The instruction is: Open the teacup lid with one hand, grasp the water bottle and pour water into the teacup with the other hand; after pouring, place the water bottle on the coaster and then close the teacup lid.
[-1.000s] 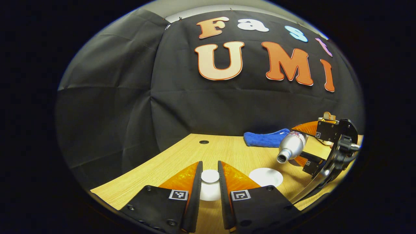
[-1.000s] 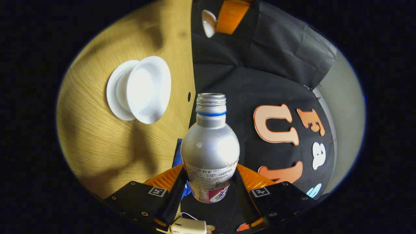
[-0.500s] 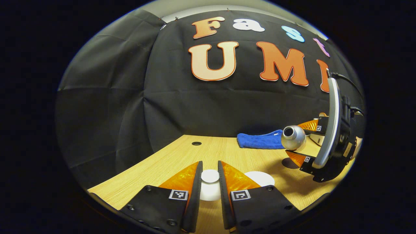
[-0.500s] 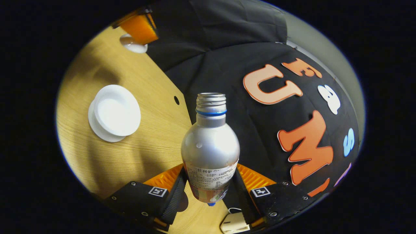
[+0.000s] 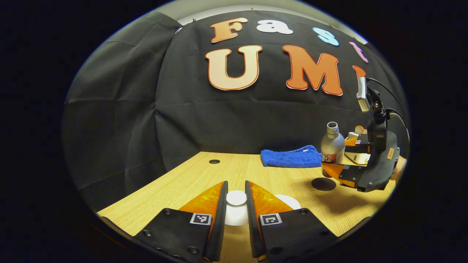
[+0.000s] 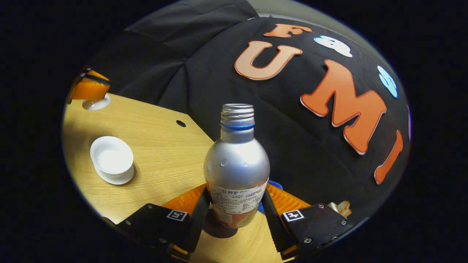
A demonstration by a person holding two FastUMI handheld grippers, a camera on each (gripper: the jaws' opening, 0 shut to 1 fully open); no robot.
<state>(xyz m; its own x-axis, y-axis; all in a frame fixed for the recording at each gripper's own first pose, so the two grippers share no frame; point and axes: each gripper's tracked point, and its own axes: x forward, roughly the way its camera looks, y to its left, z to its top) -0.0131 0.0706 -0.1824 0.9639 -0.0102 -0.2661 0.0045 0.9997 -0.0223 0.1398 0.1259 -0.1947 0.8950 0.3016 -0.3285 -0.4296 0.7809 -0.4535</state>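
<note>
— Over the table point(image 5: 234, 171), right side: which way's the bottle point(image 6: 236, 160) pointing?

— Upright, long axis vertical, open neck on top, no cap. In left gripper view the bottle point(image 5: 332, 148) hangs above the dark round coaster point(image 5: 323, 183), base off the wood, just in front of a blue towel point(image 5: 290, 157).

— Count?

— 1 bottle, 1 cup, 1 saucer, 1 lid, 1 coaster, 1 towel, 2 grippers.

— Right gripper point(image 6: 236, 208)?

— Fingers spread abt bottle-wide, both pressed on the lower body at the label, one each side. Seen from the left gripper view too, the right gripper point(image 5: 347, 160) has the bottle pinched.

— Left gripper point(image 5: 236, 199)?

— Nearly closed, narrow gap, fingers squeezing the knob of the white lid point(image 5: 236, 208). In right gripper view it sits far left w/ the lid point(image 6: 95, 104) under its tip; can't tell if the lid touches the table.

— Cup?

— Cup point(image 6: 111, 157) open, on its saucer point(image 6: 116, 178), on the table btwn the two grippers, well apart from the bottle. Left gripper view shows only a white rim point(image 5: 289, 201) beside the right finger.
</note>
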